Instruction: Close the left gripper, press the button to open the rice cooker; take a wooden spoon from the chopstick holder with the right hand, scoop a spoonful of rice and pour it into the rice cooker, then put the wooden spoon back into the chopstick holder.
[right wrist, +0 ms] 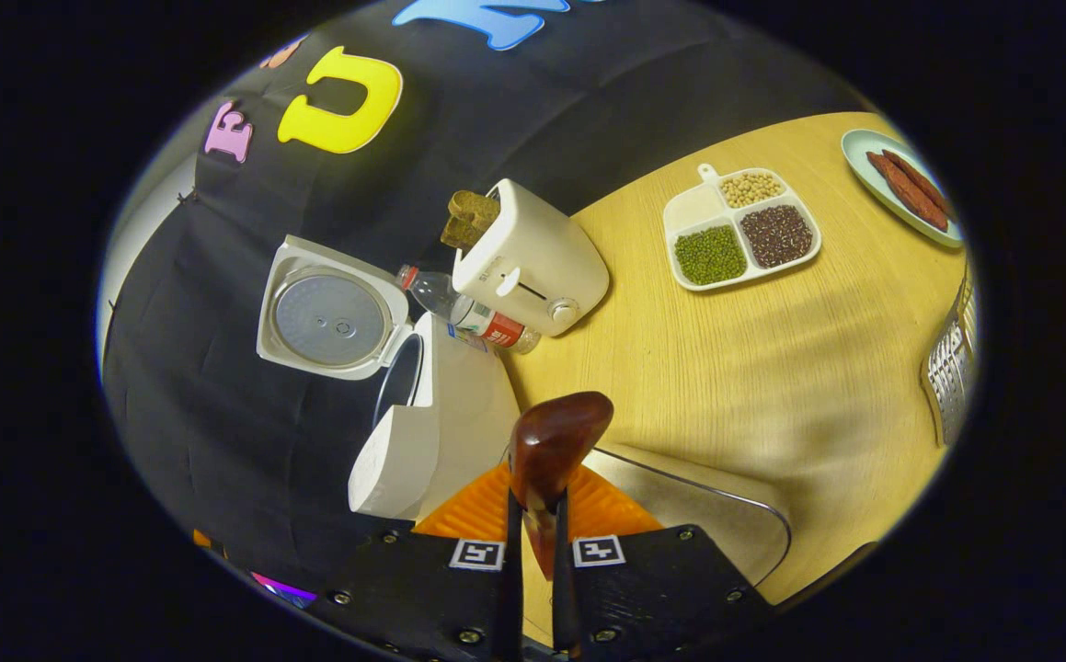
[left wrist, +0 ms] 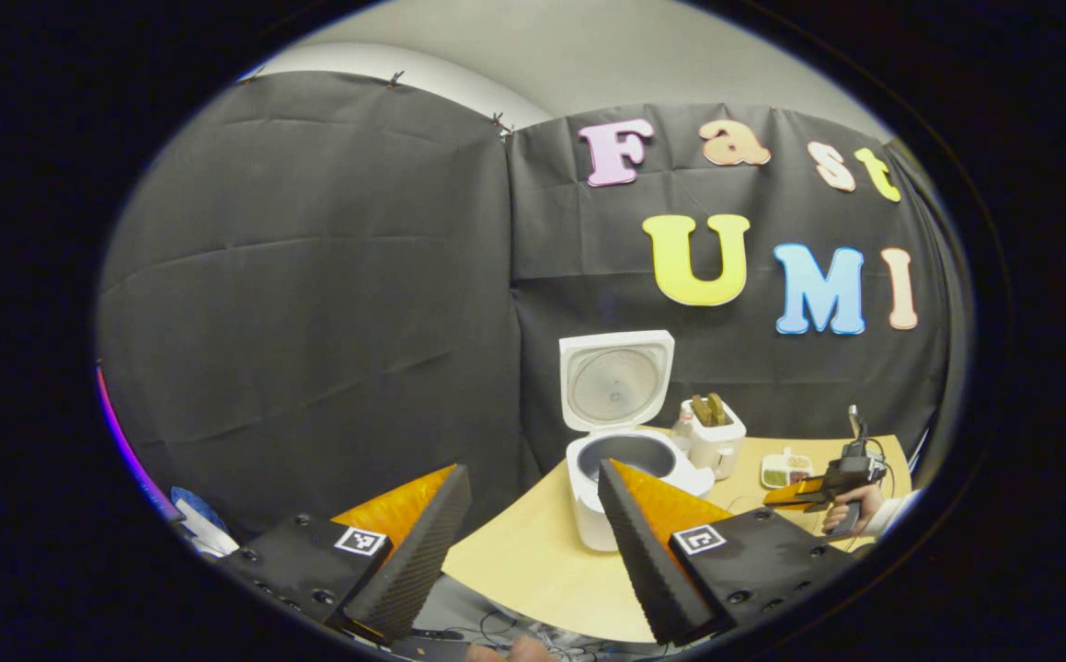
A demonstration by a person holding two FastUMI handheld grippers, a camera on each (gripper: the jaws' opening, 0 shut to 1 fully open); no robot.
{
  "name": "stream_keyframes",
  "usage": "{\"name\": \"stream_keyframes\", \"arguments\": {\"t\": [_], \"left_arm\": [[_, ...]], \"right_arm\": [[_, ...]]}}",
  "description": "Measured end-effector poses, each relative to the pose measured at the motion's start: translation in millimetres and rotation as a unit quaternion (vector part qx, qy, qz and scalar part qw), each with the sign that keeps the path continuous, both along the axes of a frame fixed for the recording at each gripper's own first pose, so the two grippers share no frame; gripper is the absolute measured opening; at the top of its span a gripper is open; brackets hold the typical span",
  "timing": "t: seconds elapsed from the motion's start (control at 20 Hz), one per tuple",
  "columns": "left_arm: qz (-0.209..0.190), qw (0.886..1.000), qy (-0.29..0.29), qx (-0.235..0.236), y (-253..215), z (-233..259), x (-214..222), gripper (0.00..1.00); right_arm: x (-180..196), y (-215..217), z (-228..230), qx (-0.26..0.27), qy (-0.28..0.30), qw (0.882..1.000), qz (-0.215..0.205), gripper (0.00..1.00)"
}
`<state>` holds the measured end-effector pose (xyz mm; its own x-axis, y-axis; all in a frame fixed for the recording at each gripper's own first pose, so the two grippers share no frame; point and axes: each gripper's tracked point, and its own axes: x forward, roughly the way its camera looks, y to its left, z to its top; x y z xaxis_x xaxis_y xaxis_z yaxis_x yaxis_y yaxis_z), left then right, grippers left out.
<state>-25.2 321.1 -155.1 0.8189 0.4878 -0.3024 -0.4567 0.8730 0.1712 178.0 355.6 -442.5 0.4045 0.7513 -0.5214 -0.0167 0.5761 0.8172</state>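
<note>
1. Right gripper view: my right gripper point(right wrist: 533, 538) pinches the wooden spoon point(right wrist: 553, 450) above the pale wood worktop point(right wrist: 772, 368).
2. My left gripper point(left wrist: 533, 515) is spread, facing the open rice cooker point(left wrist: 620, 460) against the black cloth wall point(left wrist: 312, 303).

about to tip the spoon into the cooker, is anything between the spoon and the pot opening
Nothing visible blocks it. The rice cooker has its lid raised, and the wooden spoon in the right gripper sits just beside it.
</note>
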Motion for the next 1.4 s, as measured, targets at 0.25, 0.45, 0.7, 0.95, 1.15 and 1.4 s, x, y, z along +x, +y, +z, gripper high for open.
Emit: {"name": "stream_keyframes", "arguments": {"t": [0.25,0.45,0.7,0.95,1.15,1.4], "left_arm": [[0.003,1.000,-0.005,0.007,1.0,6.2,3.1,0.97],[0.009,1.000,-0.005,0.013,5.8,7.9,1.3,0.95],[0.026,1.000,-0.006,0.016,14.6,10.6,-5.4,0.95],[0.051,0.999,-0.005,0.018,28.5,12.0,-20.6,0.94],[0.073,0.997,-0.002,0.019,32.1,14.8,-36.5,0.97],[0.103,0.994,0.012,0.027,41.2,9.3,-62.0,0.94]], "right_arm": [[11.4,-2.5,33.4,0.034,-0.005,0.999,-0.002,0.13],[23.8,5.2,75.5,0.082,-0.001,0.997,-0.011,0.13],[48.6,43.1,138.0,0.143,-0.018,0.989,-0.012,0.12],[86.5,105.6,174.1,0.153,-0.065,0.986,-0.003,0.13],[103.7,156.5,163.8,0.082,-0.120,0.989,0.028,0.12],[106.2,209.4,136.0,-0.005,-0.182,0.980,0.078,0.13]]}}
